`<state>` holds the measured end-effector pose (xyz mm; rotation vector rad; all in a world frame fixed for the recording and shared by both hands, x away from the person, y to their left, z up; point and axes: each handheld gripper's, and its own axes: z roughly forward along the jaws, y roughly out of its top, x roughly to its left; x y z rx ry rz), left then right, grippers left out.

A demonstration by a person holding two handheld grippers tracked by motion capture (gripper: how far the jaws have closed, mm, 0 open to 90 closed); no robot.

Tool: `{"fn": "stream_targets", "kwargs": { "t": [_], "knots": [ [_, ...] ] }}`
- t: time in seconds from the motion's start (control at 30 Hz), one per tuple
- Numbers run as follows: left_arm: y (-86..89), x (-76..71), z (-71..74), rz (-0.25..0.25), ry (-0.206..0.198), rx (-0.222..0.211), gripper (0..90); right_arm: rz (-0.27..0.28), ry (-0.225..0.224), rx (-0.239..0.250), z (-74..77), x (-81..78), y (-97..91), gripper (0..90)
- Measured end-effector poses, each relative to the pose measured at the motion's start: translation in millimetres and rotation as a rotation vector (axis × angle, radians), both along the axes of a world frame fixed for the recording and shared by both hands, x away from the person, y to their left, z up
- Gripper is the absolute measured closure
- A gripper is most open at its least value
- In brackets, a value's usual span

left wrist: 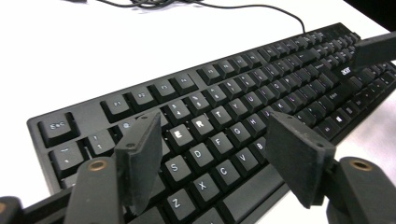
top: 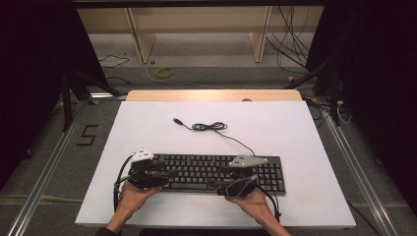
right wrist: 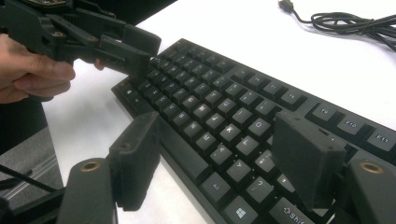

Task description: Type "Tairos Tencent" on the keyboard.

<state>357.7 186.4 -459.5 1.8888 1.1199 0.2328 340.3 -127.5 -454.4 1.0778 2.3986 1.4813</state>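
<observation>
From above, you have the black keyboard (top: 216, 172) lying across the near half of the white table (top: 295, 132), its long edge parallel to you, so both hands can reach it without stretching. Your left gripper (top: 164, 174) sits over the keyboard's left end and your right gripper (top: 223, 179) over the middle-right keys, both angled inward. The keyboard's cable (top: 211, 127) runs off toward the far side, coiled loosely with its USB plug (top: 178, 121) lying free on the table, which keeps it out of your way.

In the left gripper view, your jaws stand wide apart and released, nothing pinched between them; they hover just above the left letter keys (left wrist: 198, 123) of the keyboard (left wrist: 224, 93), framing the E, R, D and C area, a stance that suits pressing keys more than lifting the board.

In the right gripper view, your jaws are likewise spread and grasping nothing, poised over the keyboard (right wrist: 219, 107) near its front edge and the bottom row. Farther off at upper left you see your left hand (right wrist: 28, 70) holding the left gripper (right wrist: 140, 58), its tips low over the keyboard's far left corner.
</observation>
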Motion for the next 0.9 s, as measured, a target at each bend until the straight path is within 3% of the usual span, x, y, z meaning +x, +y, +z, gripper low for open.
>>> {"fn": "stream_targets", "kwargs": {
  "t": [0.2, 0.37, 0.6, 0.9],
  "knots": [
    [3.9, 5.4, 3.5, 0.021, -0.007, -0.010, 32.5, 0.006, 0.000, 0.000, 0.1, -1.0, 0.4, 32.5],
    [3.3, 11.3, 6.3, 0.029, -0.012, -0.013, 37.5, 0.006, -0.002, 0.001, 0.8, -2.1, 0.6, 30.8],
    [0.2, 19.9, 4.5, 0.031, 0.003, 0.002, 53.1, 0.010, -0.011, 0.001, 1.3, -4.1, 1.0, 29.8],
    [-10.9, 27.9, -4.2, -0.006, 0.040, 0.068, 78.0, 0.019, -0.014, -0.003, 1.2, -6.1, 2.0, 28.2]
  ]
}}
